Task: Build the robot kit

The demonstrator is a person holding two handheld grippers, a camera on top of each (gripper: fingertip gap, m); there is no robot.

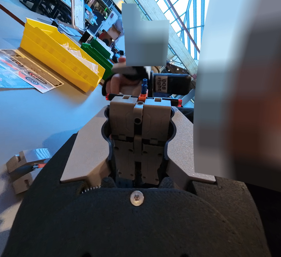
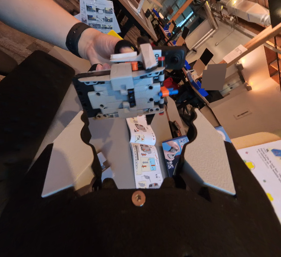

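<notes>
My left gripper [image 1: 139,112] is shut on a grey brick-built model [image 1: 124,121] and clamps its two sides. Blue pins in an orange connector [image 1: 143,89] stick out of the model's far end, with red-tipped black axles to either side. In the right wrist view the same model [image 2: 121,92] hangs in the air, held by the left gripper, whose camera [image 2: 174,59] faces me and whose handle is in a hand [image 2: 97,47] with a black wristband. My right gripper [image 2: 138,114] is open and empty, just short of the model. Its camera [image 1: 171,84] shows beyond the model in the left wrist view.
A yellow bin [image 1: 60,56] with clear bags and a green bin [image 1: 97,51] stand on the grey table [image 1: 38,120]. A sticker sheet [image 1: 30,73] and a grey built part [image 1: 27,167] lie nearby. Below the model lie an open instruction booklet [image 2: 146,155], a blue box [image 2: 173,155] and a white sheet [image 2: 261,162].
</notes>
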